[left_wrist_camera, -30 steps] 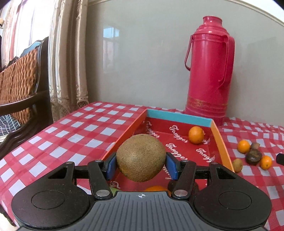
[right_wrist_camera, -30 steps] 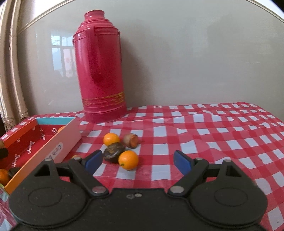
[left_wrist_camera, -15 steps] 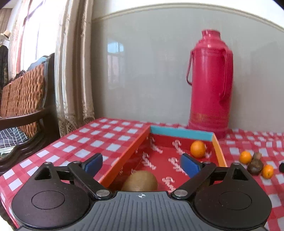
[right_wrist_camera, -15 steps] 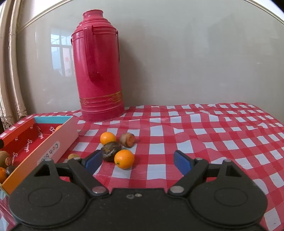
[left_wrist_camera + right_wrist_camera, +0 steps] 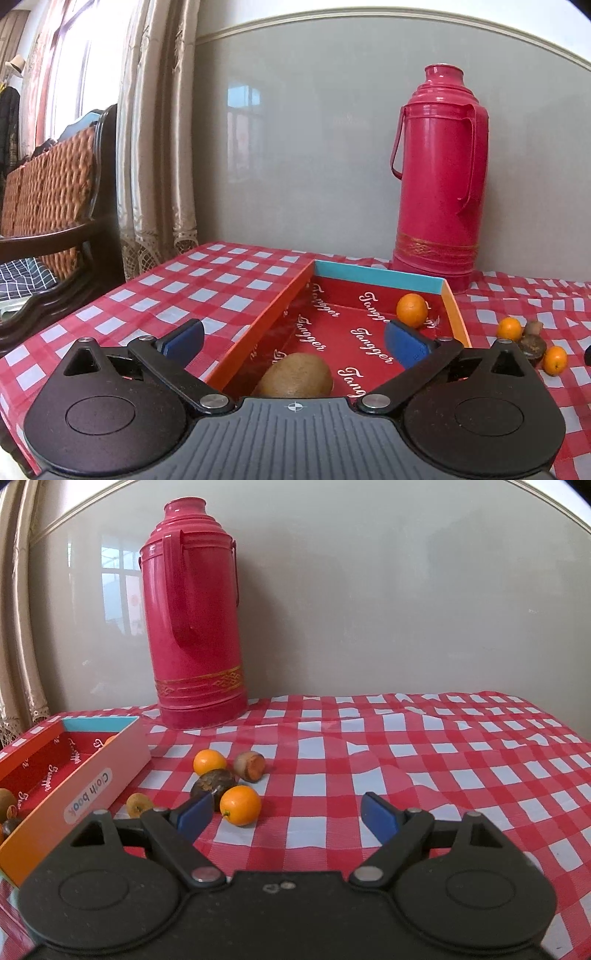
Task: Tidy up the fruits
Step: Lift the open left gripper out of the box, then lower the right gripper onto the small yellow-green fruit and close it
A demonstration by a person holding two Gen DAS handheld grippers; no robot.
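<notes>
The left tongs have just been opening, now wide and empty above the kiwi in the box.

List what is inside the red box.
Inside the box: a kiwi near the front and an orange at the back. The left gripper's body hides the nearest part.

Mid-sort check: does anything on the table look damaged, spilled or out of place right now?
Nothing is spilled. One small brown fruit beside the loose oranges shows a raw orange face, as if cut or broken. The dark fruit next to it looks mottled. Five pieces are outside the box; the kiwi lies inside.
</notes>
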